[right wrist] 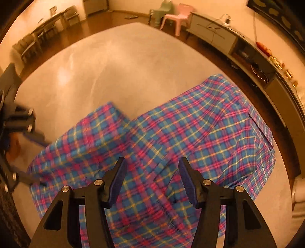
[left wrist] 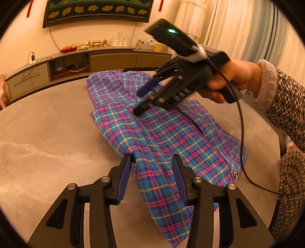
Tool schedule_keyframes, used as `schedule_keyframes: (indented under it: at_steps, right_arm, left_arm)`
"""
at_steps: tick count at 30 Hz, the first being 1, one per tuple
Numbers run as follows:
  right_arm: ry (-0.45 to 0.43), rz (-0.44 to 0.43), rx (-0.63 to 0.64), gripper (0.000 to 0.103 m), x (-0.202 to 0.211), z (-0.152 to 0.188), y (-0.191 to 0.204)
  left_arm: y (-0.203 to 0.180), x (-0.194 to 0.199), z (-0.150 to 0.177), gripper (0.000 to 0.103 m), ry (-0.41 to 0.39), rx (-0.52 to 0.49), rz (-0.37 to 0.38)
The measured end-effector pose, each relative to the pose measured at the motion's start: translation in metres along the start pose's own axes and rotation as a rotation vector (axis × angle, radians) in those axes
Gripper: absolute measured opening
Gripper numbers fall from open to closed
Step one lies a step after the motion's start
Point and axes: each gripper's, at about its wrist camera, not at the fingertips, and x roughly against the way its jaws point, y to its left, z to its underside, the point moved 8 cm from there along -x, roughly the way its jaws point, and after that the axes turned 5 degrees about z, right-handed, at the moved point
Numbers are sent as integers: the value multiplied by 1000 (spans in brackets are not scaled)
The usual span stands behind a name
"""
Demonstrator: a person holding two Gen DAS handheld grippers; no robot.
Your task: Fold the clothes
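Plaid shirt [left wrist: 162, 133] lies on the table [left wrist: 47, 143]; left gripper [left wrist: 152, 162] jaws parted around a sleeve fold, unclamped; right gripper [right wrist: 152, 162] gapes above the cloth, empty.

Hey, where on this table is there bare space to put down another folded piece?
The grey marble-look round table is bare left of the blue-and-pink plaid shirt, out to its rim, and also beyond the shirt toward the pink plastic chair. The near right side is crowded: shirt, right gripper, its black cable.

A blue-and-pink plaid shirt [left wrist: 171, 133] lies partly folded and rumpled on the grey table [left wrist: 47, 133].
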Motion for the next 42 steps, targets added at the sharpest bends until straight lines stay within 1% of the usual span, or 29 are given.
schedule_keyframes:
  at_steps: [3, 4, 6, 7, 9, 11, 12, 13, 16, 17, 19, 22, 28, 31, 33, 35, 36, 37, 38, 39, 41, 42]
  right_arm:
    - [-40, -140, -116, 57, 5, -5, -13]
    - [-54, -158, -144, 57, 6, -6, -19]
    - [-43, -144, -156, 56, 2, -2, -29]
    - [-21, -124, -147, 54, -3, 2, -31]
    - [20, -93, -108, 53, -15, 10, -30]
    - [31, -49, -47, 52, -20, 14, -24]
    - [26, -35, -25, 45, -20, 15, -21]
    - [22, -29, -4, 35, -19, 15, -18]
    - [7, 9, 56, 25, -14, 19, -10]
    - [5, 14, 62, 24, -12, 21, -10]
    - [-5, 19, 56, 11, -6, 24, -13]
    - [-39, -6, 11, 6, 12, 33, -23]
    - [-107, -67, -82, 4, 57, 58, -45]
    - [-118, -82, -108, 4, 63, 64, -45]
    - [-120, -83, -103, 4, 53, 56, -32]
    - [-109, -66, -72, 6, 34, 35, -18]
    - [-103, -53, -62, 13, 23, 26, -16]
    - [-88, -50, -51, 23, 14, 21, -14]
    - [-73, -46, -40, 27, 3, 15, -12]
    - [-56, -37, -28, 28, -7, 12, -11]
    - [-4, -21, 0, 29, -27, 13, -9]
    - [6, -13, 12, 29, -32, 13, -7]
  left_arm:
    - [0, -1, 2, 46, 9, -6, -6]
    - [0, -1, 2, 45, 10, -5, -7]
    - [0, -1, 1, 44, 6, -9, -9]
    - [0, -1, 1, 43, 3, -12, -9]
    - [-2, 0, 0, 42, -3, -22, -7]
    - [-5, 0, 0, 42, -4, -31, -8]
    - [-5, 0, 1, 42, -2, -35, -10]
    - [-5, -1, 1, 42, 0, -36, -14]
    - [-3, -2, 1, 42, 3, -36, -23]
    - [-3, -1, 0, 42, 2, -36, -26]
    - [-2, -1, 0, 42, 0, -35, -35]
    - [3, 0, 0, 42, -2, -37, -69]
    - [6, 7, -7, 42, -34, -36, -100]
    - [3, 3, -10, 42, -32, -42, -100]
    - [-1, -2, -12, 42, -25, -51, -102]
    - [-4, -9, -15, 42, -14, -64, -110]
    - [-5, -12, -15, 42, -6, -73, -118]
    - [-6, -14, -16, 42, -1, -79, -122]
    - [-6, -17, -16, 42, 2, -84, -128]
    - [-5, -18, -17, 42, 3, -84, -132]
    - [-3, -20, -19, 42, 5, -81, -138]
    - [-1, -21, -19, 42, 6, -78, -140]
